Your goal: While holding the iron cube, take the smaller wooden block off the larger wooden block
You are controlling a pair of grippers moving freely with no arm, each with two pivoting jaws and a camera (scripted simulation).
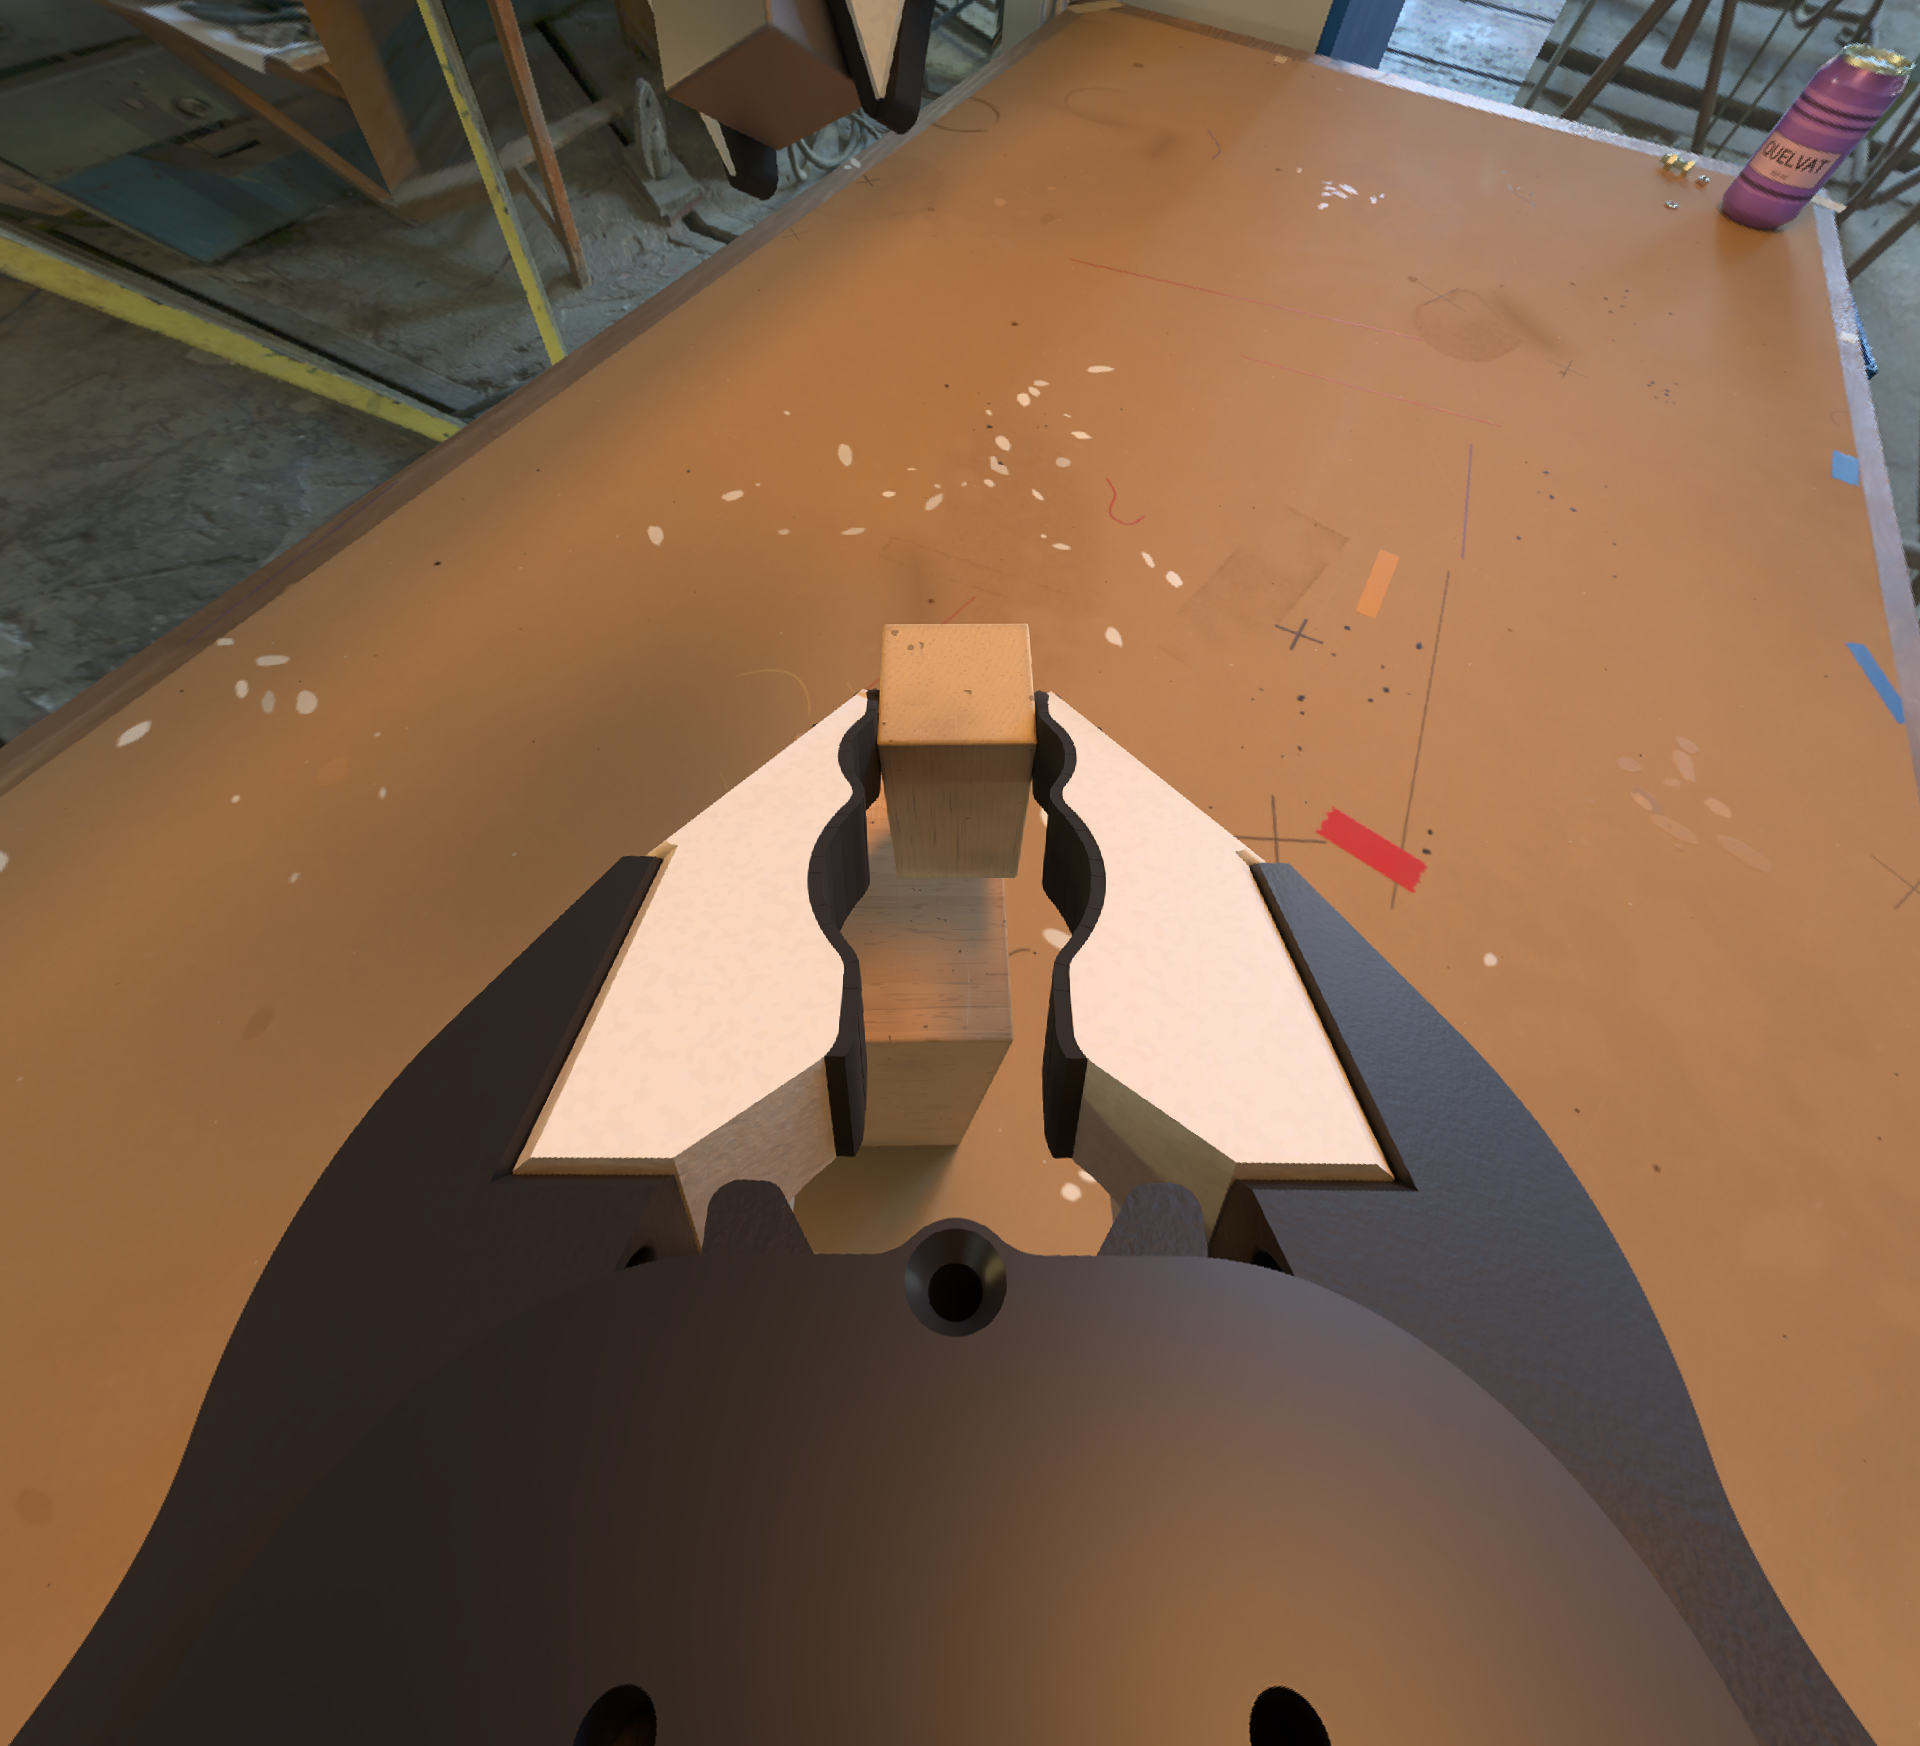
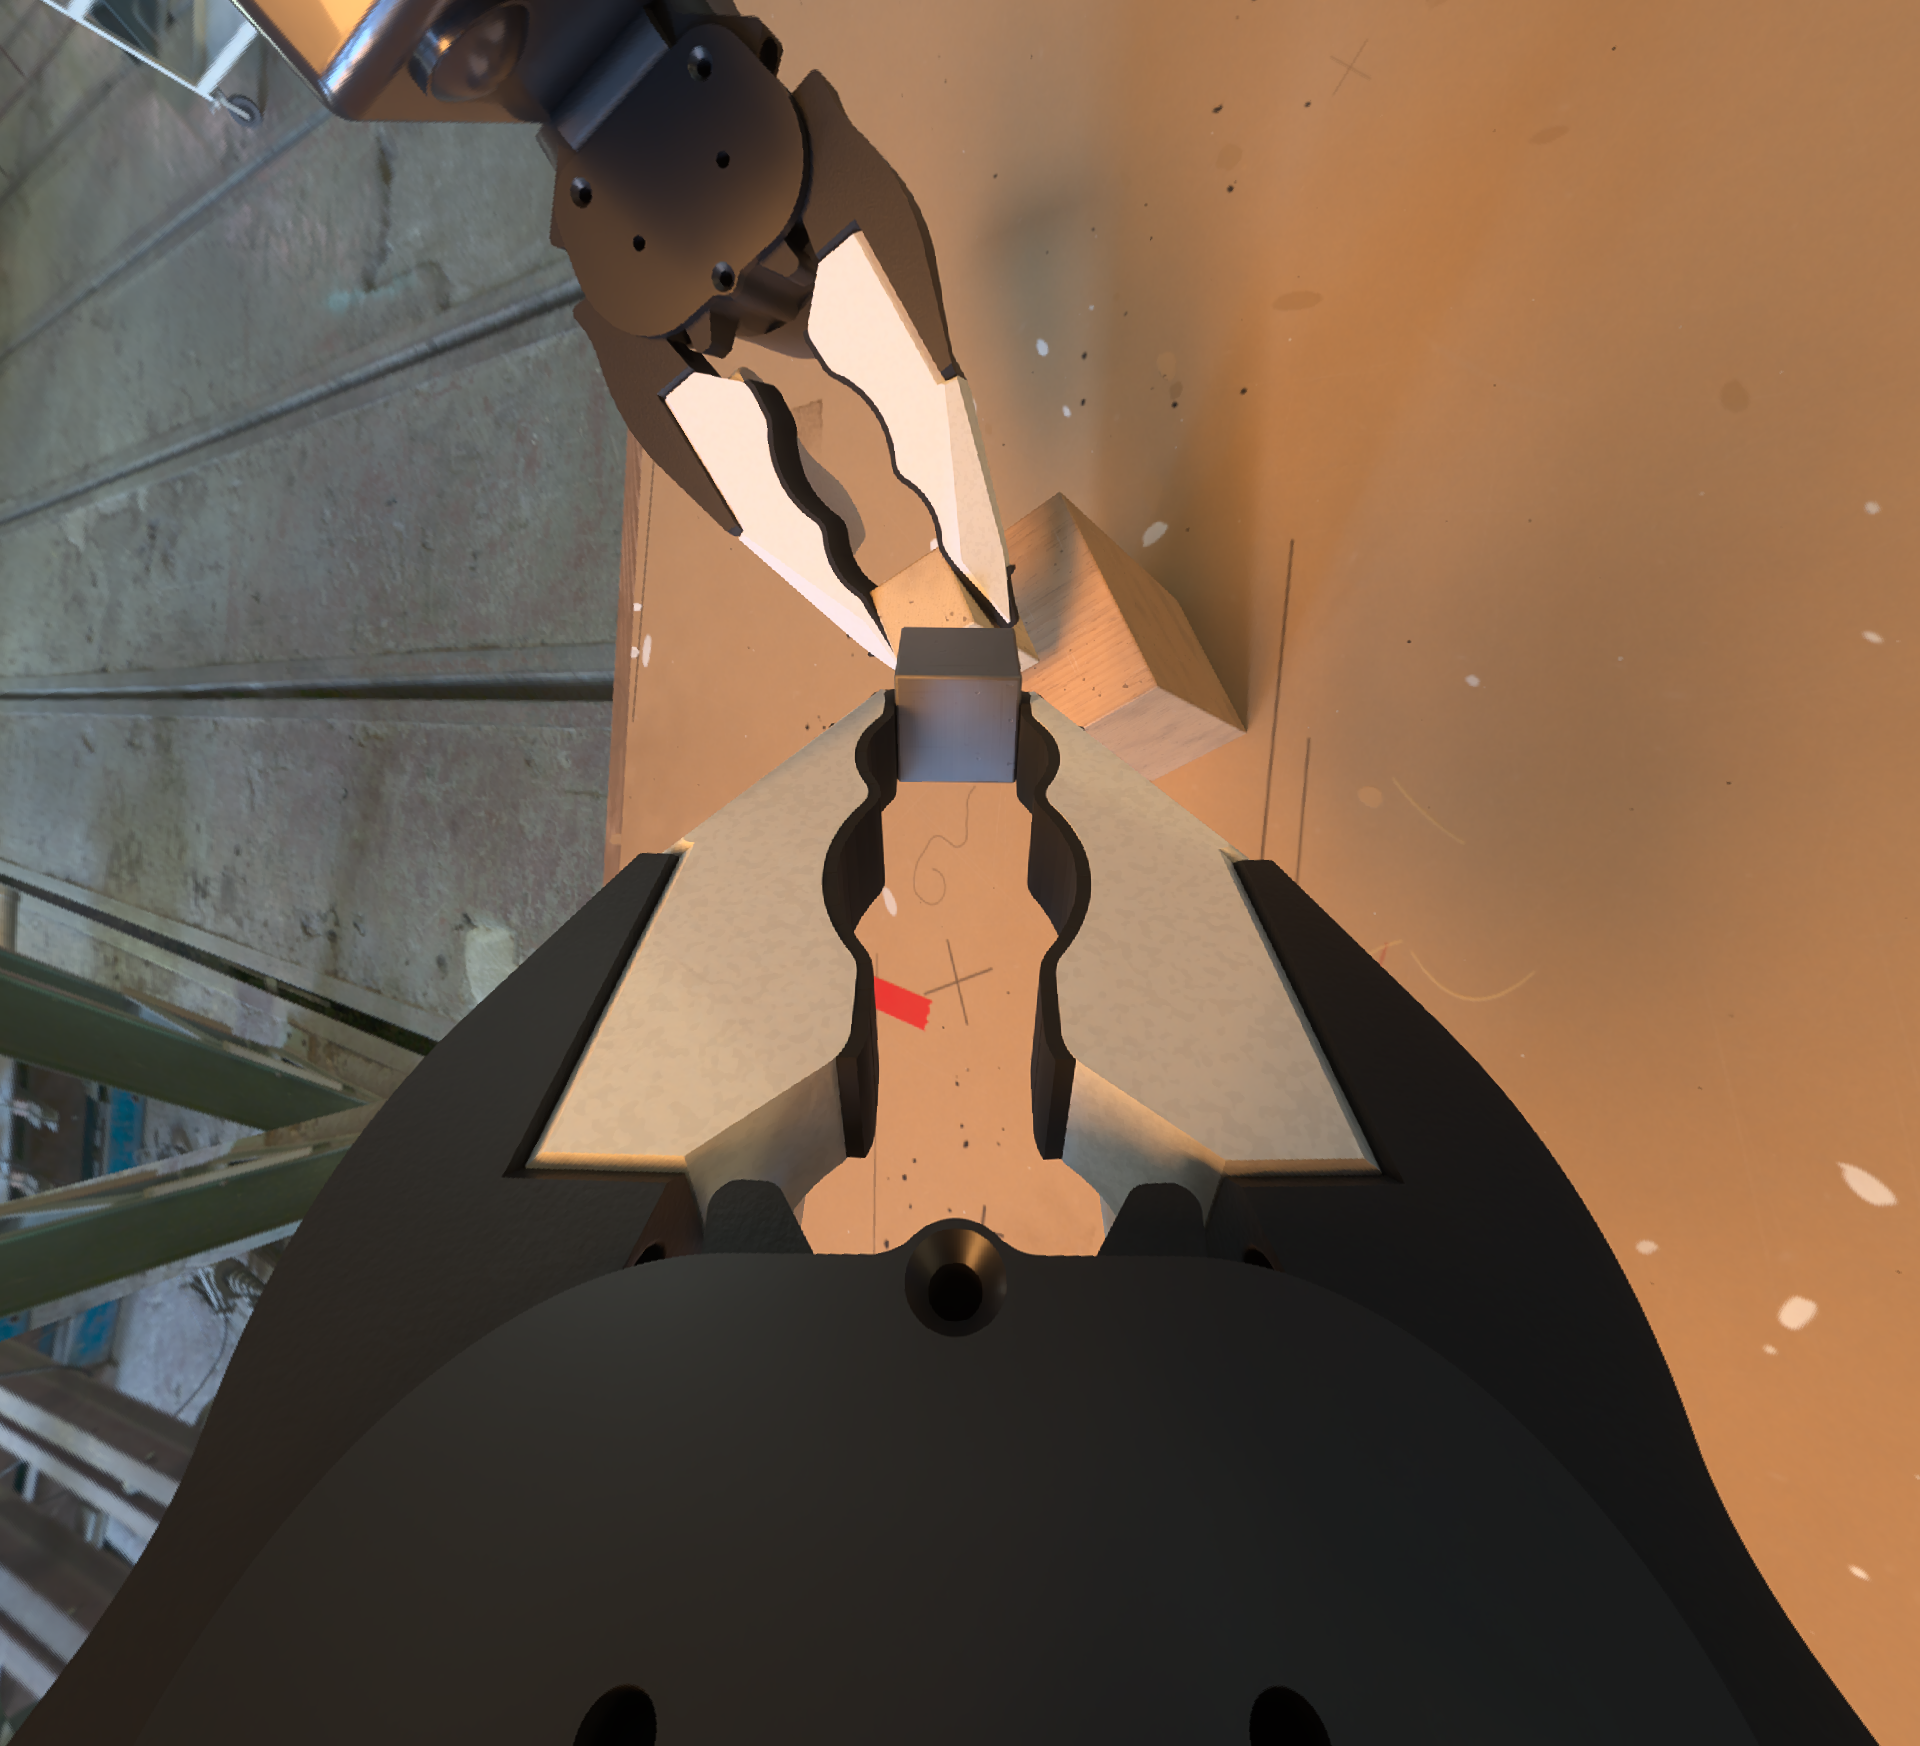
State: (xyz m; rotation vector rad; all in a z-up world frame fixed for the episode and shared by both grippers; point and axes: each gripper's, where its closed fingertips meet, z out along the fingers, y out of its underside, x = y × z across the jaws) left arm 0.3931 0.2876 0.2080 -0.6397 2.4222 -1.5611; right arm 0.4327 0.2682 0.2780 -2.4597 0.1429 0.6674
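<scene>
My left gripper (image 1: 956, 709) is shut on the smaller wooden block (image 1: 956, 740), a pale cube pinched at the fingertips. The larger wooden block (image 1: 935, 1021) stands on the table directly beneath it. I cannot tell whether the two blocks touch. My right gripper (image 2: 956, 709) is shut on the iron cube (image 2: 954, 720), a grey metal cube held in the air above the table. In the right wrist view the left gripper (image 2: 940, 616) grips the smaller block (image 2: 920, 590) beside the larger block (image 2: 1122, 647). In the left wrist view the right gripper (image 1: 821, 138) hangs high at the top with the iron cube (image 1: 748, 3).
The orange worktable (image 1: 1247, 346) carries paint flecks and a red tape strip (image 1: 1371, 849) to the right of the blocks. A purple can (image 1: 1813, 138) and small brass bits (image 1: 1678, 164) sit at the far right corner. The table's left edge (image 1: 416, 491) drops to a workshop floor.
</scene>
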